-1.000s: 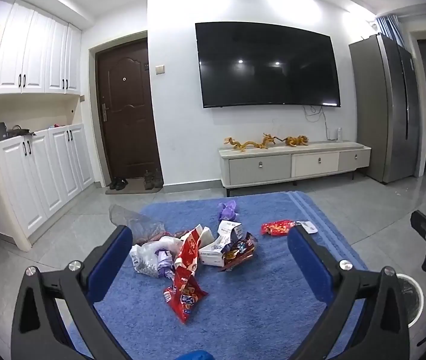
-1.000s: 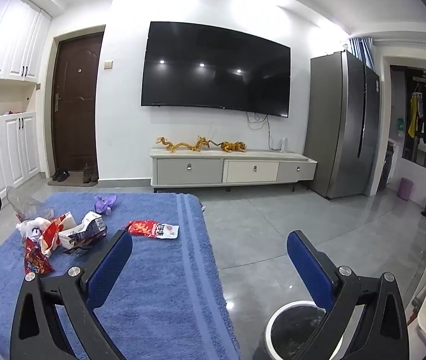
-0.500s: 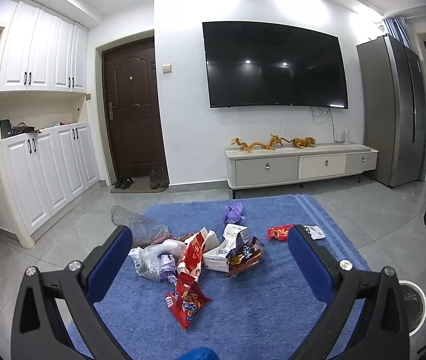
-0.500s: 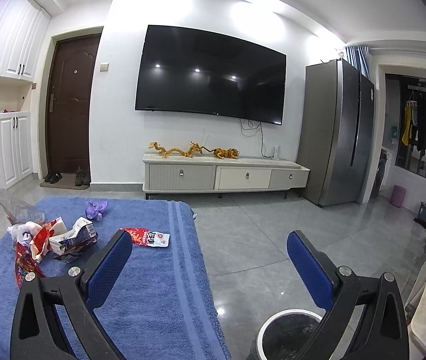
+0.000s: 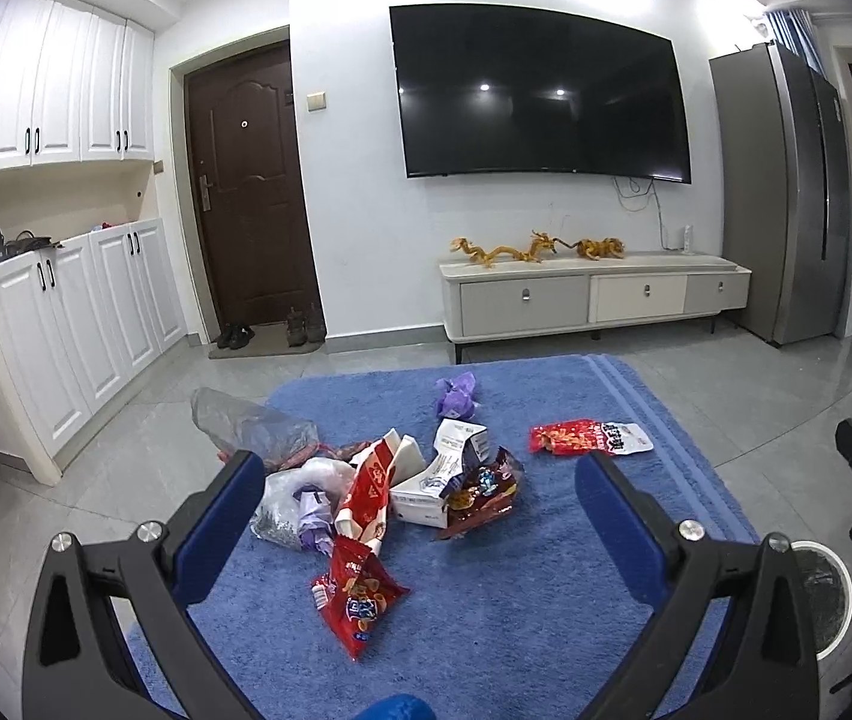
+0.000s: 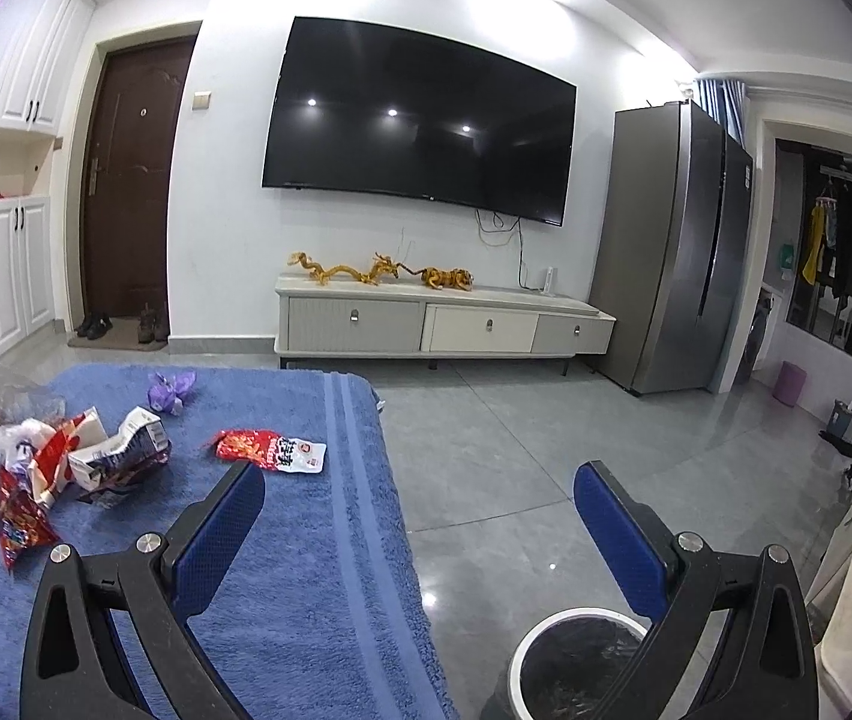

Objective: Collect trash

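Left gripper (image 5: 420,513): you've closed in on the trash pile (image 5: 390,480); fingers spread, empty.
Right gripper (image 6: 420,513): fingers released, above bin (image 6: 570,660).
Collected: nothing yet.

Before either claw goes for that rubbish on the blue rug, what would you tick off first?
1. Left claw open and empty: ok.
2. Right claw open and empty: ok.
3. Trash within view: ok. A pile lies on the blue rug, a red chip bag nearest the left claw, and a red-and-white wrapper lies apart.
4. Bin ready: ok, open-topped, on the floor below the right claw.
5. Room left in the bin: cannot tell.
6. Purple wrapper noticed at the far end: ok.
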`<act>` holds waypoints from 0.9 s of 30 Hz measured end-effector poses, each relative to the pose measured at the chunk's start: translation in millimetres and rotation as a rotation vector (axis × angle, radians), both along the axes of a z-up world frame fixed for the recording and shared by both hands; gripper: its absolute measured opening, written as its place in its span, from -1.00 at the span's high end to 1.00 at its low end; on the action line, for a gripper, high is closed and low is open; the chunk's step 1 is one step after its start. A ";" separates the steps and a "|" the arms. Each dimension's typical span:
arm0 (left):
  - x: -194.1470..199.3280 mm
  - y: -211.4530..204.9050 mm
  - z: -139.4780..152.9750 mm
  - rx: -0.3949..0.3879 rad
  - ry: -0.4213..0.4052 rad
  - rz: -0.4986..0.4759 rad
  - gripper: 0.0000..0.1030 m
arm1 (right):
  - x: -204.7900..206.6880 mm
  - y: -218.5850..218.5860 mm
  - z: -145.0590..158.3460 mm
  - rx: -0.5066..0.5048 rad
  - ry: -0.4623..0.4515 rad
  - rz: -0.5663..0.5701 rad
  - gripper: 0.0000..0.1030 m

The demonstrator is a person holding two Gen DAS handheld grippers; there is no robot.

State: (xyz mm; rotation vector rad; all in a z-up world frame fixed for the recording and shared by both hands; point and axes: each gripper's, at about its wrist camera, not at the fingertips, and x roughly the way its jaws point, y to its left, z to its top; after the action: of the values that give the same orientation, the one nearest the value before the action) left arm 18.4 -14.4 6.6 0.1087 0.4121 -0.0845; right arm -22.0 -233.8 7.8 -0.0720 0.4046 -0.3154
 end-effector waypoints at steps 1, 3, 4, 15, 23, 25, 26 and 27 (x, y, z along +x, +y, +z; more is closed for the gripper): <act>1.9 0.8 -0.4 -0.006 0.004 -0.001 -1.00 | 2.6 -0.2 0.1 -0.002 0.006 0.002 -1.00; 4.8 1.7 -0.1 -0.015 0.008 -0.001 -1.00 | 6.6 3.5 -3.6 -0.006 0.014 0.001 -1.00; 5.9 2.4 -0.1 -0.019 0.008 0.000 -1.00 | 7.9 5.4 -6.5 -0.008 0.016 0.000 -1.00; 1.7 -0.7 4.5 -0.007 -0.045 0.028 -1.00 | 10.8 12.3 -9.7 -0.044 0.024 -0.013 -1.00; -12.6 -6.0 9.8 0.004 -0.053 0.007 -1.00 | -1.2 13.8 -4.9 -0.054 0.000 -0.028 -1.00; -16.7 -7.1 12.1 0.016 -0.051 0.005 -1.00 | -4.8 14.5 -3.6 -0.054 -0.007 -0.028 -1.00; -17.6 -7.1 13.3 0.018 -0.048 0.004 -1.00 | -7.5 14.5 -2.2 -0.052 -0.012 -0.026 -1.00; -19.9 -7.3 14.8 0.020 -0.047 0.003 -1.00 | -9.7 14.6 -1.4 -0.051 -0.015 -0.025 -1.00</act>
State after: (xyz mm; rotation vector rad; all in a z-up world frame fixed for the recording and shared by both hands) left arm -1.6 -21.7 21.4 0.1299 0.3659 -0.0751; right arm -31.7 -219.2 6.5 -0.1140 0.3830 -0.3509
